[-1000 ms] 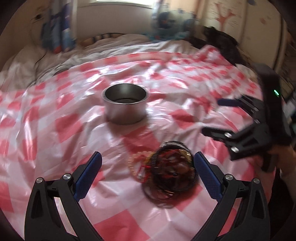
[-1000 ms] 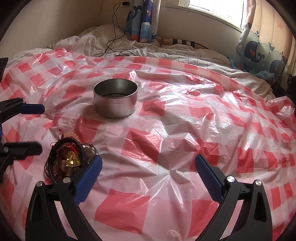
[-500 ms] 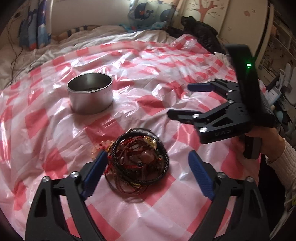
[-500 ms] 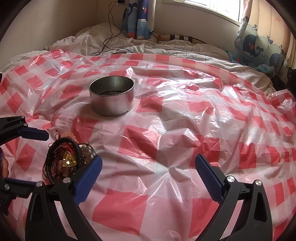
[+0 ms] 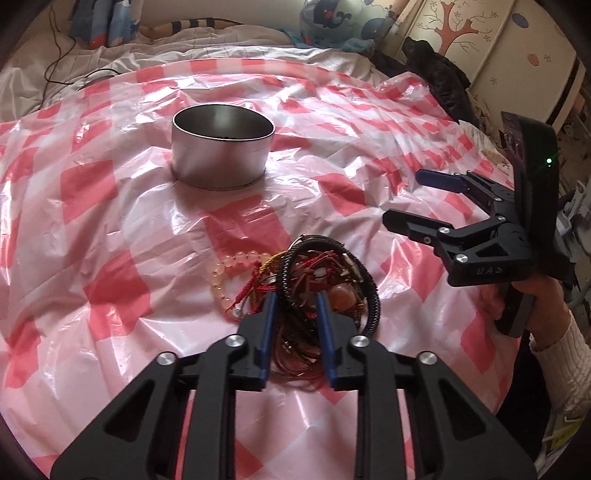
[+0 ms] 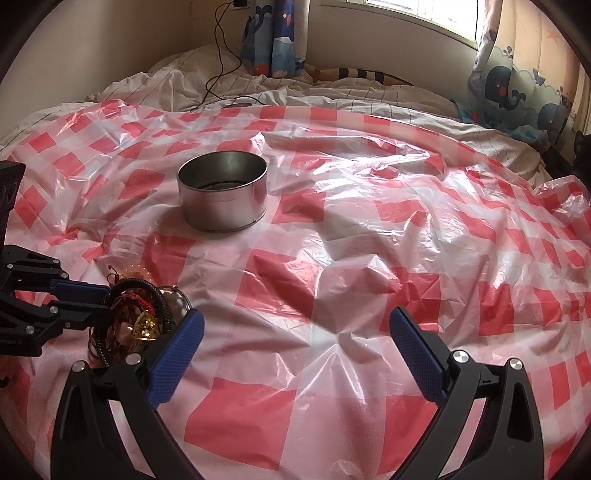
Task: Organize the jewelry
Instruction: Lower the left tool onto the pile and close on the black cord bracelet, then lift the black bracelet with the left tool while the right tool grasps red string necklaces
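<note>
Two grippers in play, both ours. Going L to R in the left wrist view: round metal tin [image 5: 222, 142] upright on the red-and-white checked plastic sheet [image 5: 110, 229], w/ something dark lying in its bottom. Nearer us, center, the jewelry pile [image 5: 317, 284]: tangled black cord bracelets, red string, thin hoops, plus a pale pink bead bracelet [image 5: 229, 269] sticking out on its left side. Our left gripper [image 5: 295, 306] has its blue pads drawn close together, dug into the pile's near side and pinching some of the cords; which strand exactly, we can't tell. Far right, our right gripper [image 5: 410, 199] hangs above the sheet, fingers spread wide, nothing between them. Its black body reads "UAS" in faint raised letters, w/ a green LED lit on the housing above; the right hand [image 5: 535, 299] in a cream sleeve holds the handle.

Right wrist view adds things: a yellow faceted pendant [image 6: 146, 325] inside the pile, hidden in the left view, and a clearer look into the tin. It also shows a window [image 6: 413, 14] w/ whale-print curtains [image 6: 517, 88] and a charger cable [image 6: 218, 70] trailing over the white bedding [image 6: 166, 85]. Only the left view shows the tree-decal cabinet [image 5: 498, 48] and the dark bundle [image 5: 439, 77] beside it.
</note>
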A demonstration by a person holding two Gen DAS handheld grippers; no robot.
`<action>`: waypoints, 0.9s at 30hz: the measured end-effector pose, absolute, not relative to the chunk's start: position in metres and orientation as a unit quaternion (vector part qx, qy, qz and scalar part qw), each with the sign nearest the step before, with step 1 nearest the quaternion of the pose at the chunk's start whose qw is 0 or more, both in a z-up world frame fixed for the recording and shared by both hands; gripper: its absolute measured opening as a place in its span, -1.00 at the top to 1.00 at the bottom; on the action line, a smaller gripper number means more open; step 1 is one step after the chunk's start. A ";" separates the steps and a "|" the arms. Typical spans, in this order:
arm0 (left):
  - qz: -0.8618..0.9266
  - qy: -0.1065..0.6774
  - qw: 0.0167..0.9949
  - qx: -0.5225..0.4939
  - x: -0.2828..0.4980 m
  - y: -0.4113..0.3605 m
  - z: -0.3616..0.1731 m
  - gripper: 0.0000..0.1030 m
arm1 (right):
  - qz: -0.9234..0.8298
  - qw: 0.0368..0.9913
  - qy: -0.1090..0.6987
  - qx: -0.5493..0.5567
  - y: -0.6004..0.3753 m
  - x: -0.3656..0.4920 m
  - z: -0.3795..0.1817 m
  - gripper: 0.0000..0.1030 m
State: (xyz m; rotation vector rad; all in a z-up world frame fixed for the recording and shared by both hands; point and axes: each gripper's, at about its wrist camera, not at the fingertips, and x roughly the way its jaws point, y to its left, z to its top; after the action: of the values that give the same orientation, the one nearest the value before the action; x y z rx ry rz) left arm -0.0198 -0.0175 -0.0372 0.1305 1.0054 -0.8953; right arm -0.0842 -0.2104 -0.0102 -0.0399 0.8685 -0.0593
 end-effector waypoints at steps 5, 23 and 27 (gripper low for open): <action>-0.410 0.458 0.787 0.051 -0.016 -0.012 -0.032 0.75 | -0.028 0.906 0.421 -0.021 -0.209 -0.084 -0.012 -0.87; -0.434 0.425 0.791 -0.076 0.001 0.026 -0.006 0.80 | 0.023 0.914 0.405 -0.015 -0.201 -0.089 -0.006 -0.87; -0.410 0.411 0.807 -0.108 0.010 0.047 0.000 0.80 | 0.096 0.922 0.369 -0.074 -0.164 -0.102 0.001 -0.87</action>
State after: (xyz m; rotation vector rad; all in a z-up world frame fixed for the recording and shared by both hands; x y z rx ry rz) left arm 0.0100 0.0465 0.0000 -0.2317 0.8803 -0.8773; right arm -0.1018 -0.1639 0.0010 -0.1511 0.7573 0.1970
